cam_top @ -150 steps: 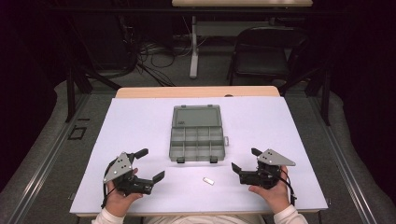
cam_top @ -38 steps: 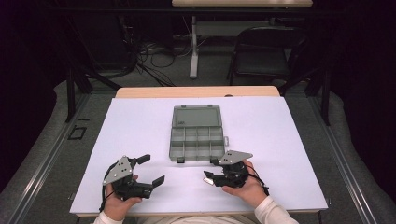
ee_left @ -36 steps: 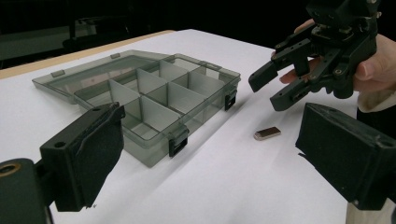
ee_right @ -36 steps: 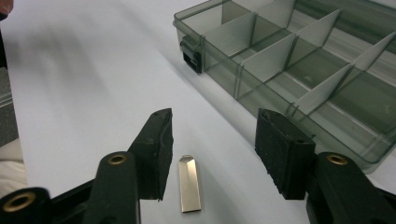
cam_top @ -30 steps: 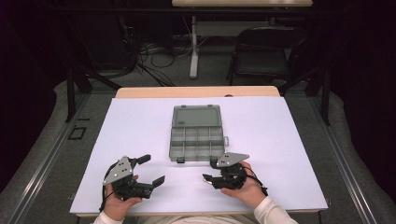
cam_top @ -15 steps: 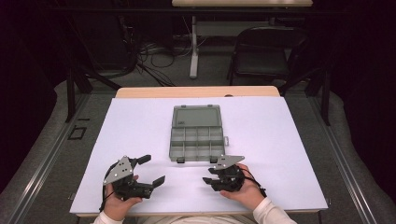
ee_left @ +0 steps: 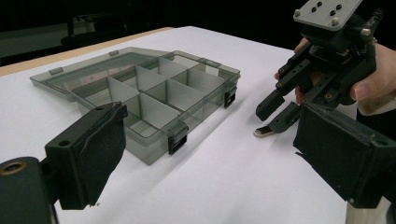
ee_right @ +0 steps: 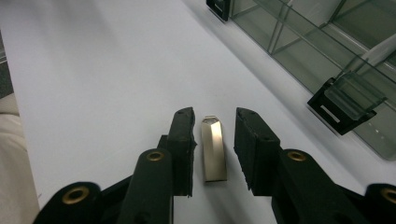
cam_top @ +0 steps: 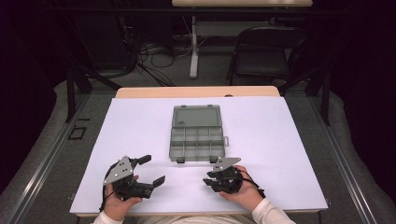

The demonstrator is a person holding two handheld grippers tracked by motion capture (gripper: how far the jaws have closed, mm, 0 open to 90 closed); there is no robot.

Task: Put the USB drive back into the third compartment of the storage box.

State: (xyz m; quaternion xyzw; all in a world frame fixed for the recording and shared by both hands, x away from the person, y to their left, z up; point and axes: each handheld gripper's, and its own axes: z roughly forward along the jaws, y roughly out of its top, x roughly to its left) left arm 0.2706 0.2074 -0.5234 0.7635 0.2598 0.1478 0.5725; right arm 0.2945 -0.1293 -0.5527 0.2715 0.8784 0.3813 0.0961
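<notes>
The right tool (ee_right: 213, 140) has been brought over from the right to a small metal flash drive (ee_right: 214, 148) lying on the table (cam_top: 280, 135), just near of the open compartment box (cam_top: 197, 135). Its jaws have just been closing and now straddle the drive, not yet pressing on it. A pinch seems imminent. The left tool (cam_top: 148, 169) rests spread and empty.

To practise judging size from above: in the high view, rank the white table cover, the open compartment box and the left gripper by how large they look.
1. white table cover
2. open compartment box
3. left gripper, smaller than the box, though it sits nearer the camera
</notes>
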